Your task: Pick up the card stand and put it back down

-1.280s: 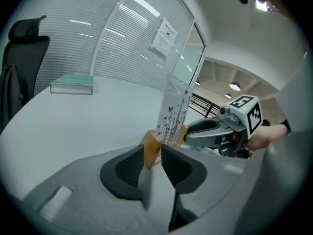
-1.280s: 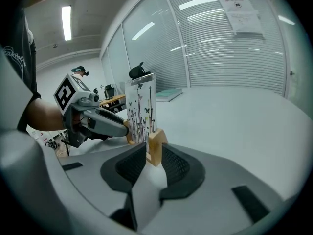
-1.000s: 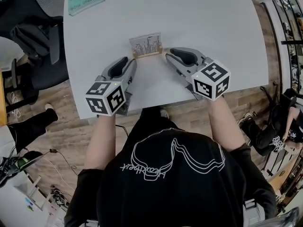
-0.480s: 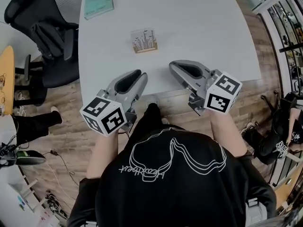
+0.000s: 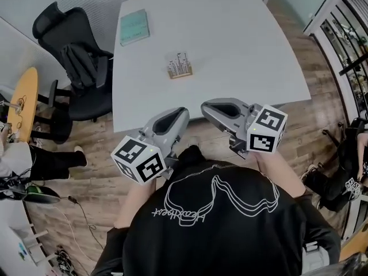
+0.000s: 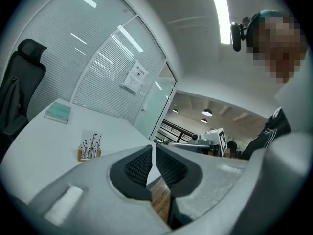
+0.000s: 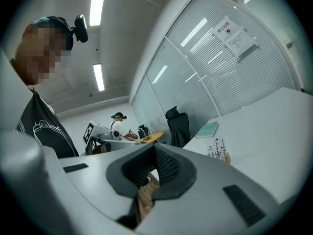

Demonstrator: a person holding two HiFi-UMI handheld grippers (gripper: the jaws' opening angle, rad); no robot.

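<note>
From the head view, the card stand (image 5: 179, 66) stands upright on the white table (image 5: 241, 50), at its middle and slightly left, with a teal book (image 5: 134, 27) at the far left corner. Both grippers are held near the person's body, off the near table edge and well apart from the stand. The left gripper (image 5: 180, 116) and right gripper (image 5: 207, 109) hold nothing. I judge that the stand is down and untouched; whether a pick is done or yet to begin cannot be told. A pick would call for reaching far forward and spreading the jaws around the stand.

In the left gripper view, the left gripper (image 6: 152, 150) is closing, with only a thin slit left and nothing between the jaws. The card stand (image 6: 89, 148) shows small at the left, its print unreadable.

In the right gripper view, the right gripper (image 7: 152, 153) has its jaws together, empty. The card stand (image 7: 217, 152) sits far right, partly cut off by the gripper body.
</note>
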